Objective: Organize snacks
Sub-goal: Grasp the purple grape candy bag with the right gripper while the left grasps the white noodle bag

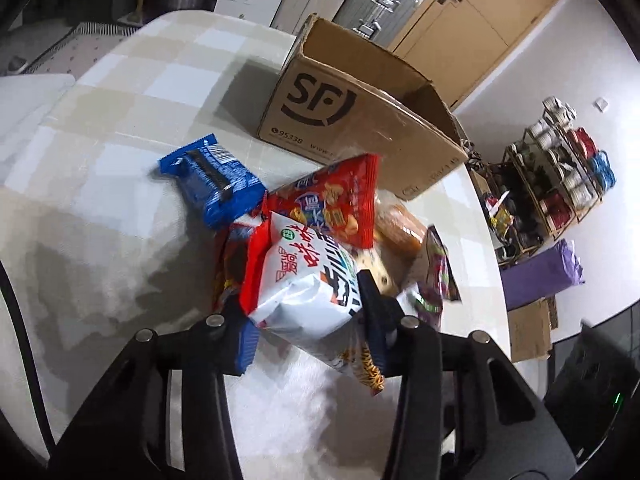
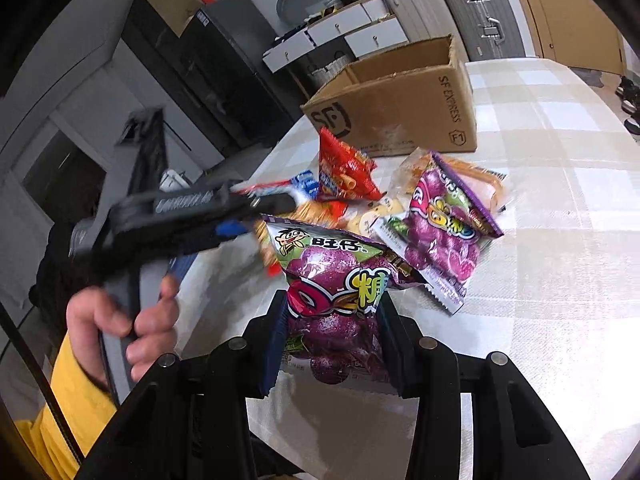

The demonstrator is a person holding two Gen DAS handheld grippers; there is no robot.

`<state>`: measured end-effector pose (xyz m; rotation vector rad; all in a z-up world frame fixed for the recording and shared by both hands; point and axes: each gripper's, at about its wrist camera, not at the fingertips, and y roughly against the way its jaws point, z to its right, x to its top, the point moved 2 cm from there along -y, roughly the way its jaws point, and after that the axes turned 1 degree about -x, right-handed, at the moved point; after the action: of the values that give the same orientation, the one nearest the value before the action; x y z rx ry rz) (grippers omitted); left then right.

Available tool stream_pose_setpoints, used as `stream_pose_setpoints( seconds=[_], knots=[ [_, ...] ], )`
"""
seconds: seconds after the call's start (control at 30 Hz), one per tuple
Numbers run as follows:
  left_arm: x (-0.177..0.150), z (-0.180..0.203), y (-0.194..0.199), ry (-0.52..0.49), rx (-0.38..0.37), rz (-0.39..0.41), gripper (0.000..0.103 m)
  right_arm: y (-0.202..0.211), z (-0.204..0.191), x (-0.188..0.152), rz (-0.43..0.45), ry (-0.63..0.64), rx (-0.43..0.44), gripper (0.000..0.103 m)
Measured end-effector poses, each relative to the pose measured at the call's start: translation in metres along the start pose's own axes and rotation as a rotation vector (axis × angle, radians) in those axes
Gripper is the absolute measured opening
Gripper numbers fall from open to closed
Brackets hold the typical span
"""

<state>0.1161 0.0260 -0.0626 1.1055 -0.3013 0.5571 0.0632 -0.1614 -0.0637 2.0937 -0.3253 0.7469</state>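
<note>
My left gripper [image 1: 306,300] is shut on a white and red snack bag [image 1: 304,280], held above the snack pile. A red chip bag [image 1: 340,200], a blue cookie pack [image 1: 212,176] and an orange packet [image 1: 400,226] lie beyond it. The open SF cardboard box [image 1: 360,120] stands behind the pile. My right gripper [image 2: 334,320] is shut on a purple grape candy bag [image 2: 336,292], lifted over the table. A second purple candy bag [image 2: 444,224] lies on the pile. The box [image 2: 400,108] stands at the back. The left gripper [image 2: 180,220] shows blurred at left, held by a hand.
The table [image 1: 120,128] has a checked beige cloth; its edge [image 1: 488,240] runs to the right of the pile. A rack of jars [image 1: 560,168] and a purple bag [image 1: 540,276] stand on the floor. Suitcases [image 2: 460,12] and drawers [image 2: 340,28] stand behind the box.
</note>
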Motion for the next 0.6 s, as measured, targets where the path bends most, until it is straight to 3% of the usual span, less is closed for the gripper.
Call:
stream_pose_setpoints(
  seconds=[0.13, 0.27, 0.6],
  knots=[
    [-0.014, 0.0, 0.025, -0.039, -0.007, 0.042, 0.04, 0.004, -0.001, 0.003, 0.03, 0.002, -0.007, 0.043],
    [-0.033, 0.01, 0.046, -0.124, 0.036, 0.089, 0.04, 0.005, -0.001, 0.004, 0.043, -0.008, -0.015, 0.043],
    [-0.073, 0.039, 0.058, -0.253, 0.061, 0.102, 0.04, 0.002, 0.001, 0.01, 0.056, -0.015, -0.033, 0.043]
  ],
)
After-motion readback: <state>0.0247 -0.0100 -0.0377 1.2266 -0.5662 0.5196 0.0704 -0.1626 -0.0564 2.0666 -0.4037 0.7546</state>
